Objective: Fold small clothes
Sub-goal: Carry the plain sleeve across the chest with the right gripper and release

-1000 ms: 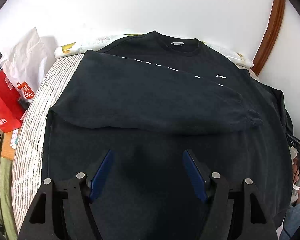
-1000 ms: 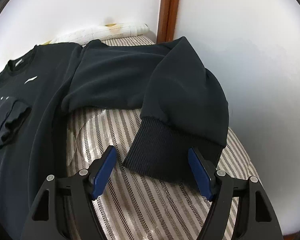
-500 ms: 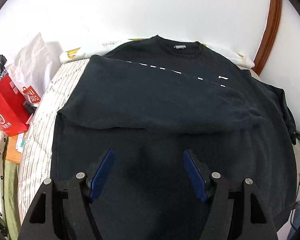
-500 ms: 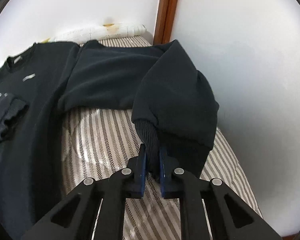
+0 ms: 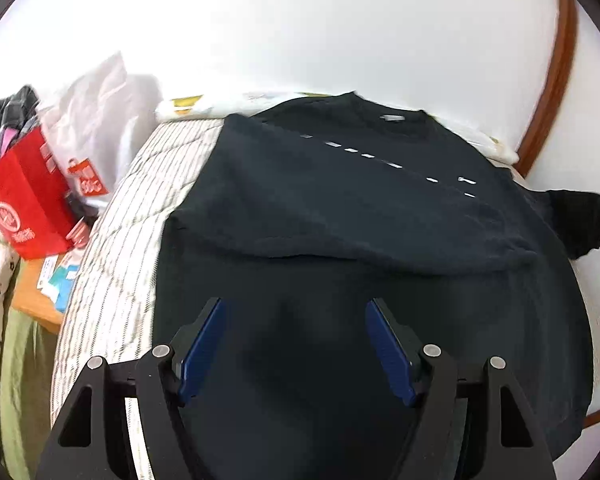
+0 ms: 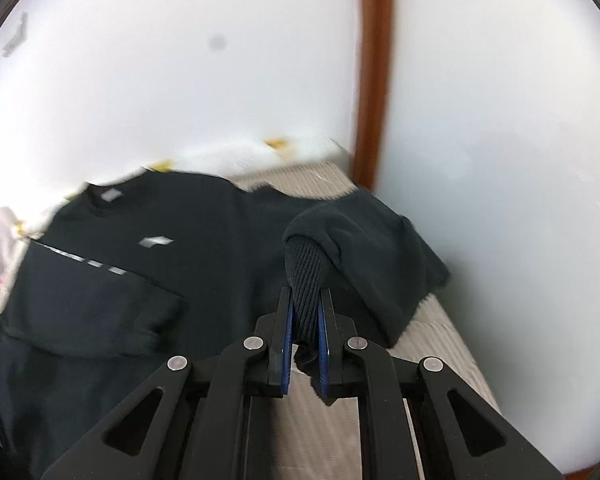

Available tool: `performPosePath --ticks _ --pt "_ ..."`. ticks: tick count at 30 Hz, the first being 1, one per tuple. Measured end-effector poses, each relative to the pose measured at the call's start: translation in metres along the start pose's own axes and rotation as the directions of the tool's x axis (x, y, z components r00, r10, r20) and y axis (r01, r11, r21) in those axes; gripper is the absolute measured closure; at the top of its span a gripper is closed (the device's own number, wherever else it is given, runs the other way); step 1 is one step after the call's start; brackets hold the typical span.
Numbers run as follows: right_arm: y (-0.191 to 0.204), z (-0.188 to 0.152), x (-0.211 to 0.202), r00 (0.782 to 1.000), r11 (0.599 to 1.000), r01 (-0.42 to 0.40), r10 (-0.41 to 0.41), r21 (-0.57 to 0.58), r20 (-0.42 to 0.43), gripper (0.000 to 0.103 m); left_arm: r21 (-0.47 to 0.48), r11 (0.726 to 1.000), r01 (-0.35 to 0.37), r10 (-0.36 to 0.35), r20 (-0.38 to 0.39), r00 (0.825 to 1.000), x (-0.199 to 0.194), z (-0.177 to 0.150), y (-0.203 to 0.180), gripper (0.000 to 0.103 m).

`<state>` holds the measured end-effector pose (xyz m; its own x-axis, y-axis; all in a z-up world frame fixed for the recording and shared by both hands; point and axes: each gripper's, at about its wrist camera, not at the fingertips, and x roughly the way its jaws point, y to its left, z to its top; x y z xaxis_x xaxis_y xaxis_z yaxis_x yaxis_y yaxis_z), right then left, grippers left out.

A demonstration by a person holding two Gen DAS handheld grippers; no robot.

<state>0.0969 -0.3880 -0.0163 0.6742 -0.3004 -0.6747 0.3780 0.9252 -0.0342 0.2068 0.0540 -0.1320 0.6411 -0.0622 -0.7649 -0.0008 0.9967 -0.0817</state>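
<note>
Right wrist: black sweatshirt [image 6: 204, 224], ribbed cuff [image 6: 305, 280] pinched, lifted.

The striped grey-and-white mattress [image 5: 112, 264] is almost wholly covered by the flat black long-sleeved sweatshirt [image 5: 340, 320], over which a gripper could pass freely. Bare strips remain along the mattress's left edge and at its far right corner [image 6: 300, 172]. A white wall [image 5: 300, 32] closes the far edge and right side, with a brown wooden post [image 6: 374, 72] at the corner. Off the left edge stand a red paper bag [image 5: 24, 208] and white plastic bag [image 5: 100, 120], blocking that side.
</note>
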Motion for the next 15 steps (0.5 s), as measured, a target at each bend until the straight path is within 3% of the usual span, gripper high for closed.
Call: performPosePath --ticks 9,15 --pt "0.133 0.036 -0.020 0.974 0.969 -0.223 0.226 -0.103 0.016 0.093 -0.078 0.996 0.031 -0.031 -0.002 1.000 0.002 -0.005 0.040 0.033" --pt "0.236 0.043 -0.011 0.911 0.903 -0.411 0.410 -0.128 -0.038 0.093 -0.111 0.993 0.037 -0.037 0.004 0.999 0.005 -0.003 0.060 0.033"
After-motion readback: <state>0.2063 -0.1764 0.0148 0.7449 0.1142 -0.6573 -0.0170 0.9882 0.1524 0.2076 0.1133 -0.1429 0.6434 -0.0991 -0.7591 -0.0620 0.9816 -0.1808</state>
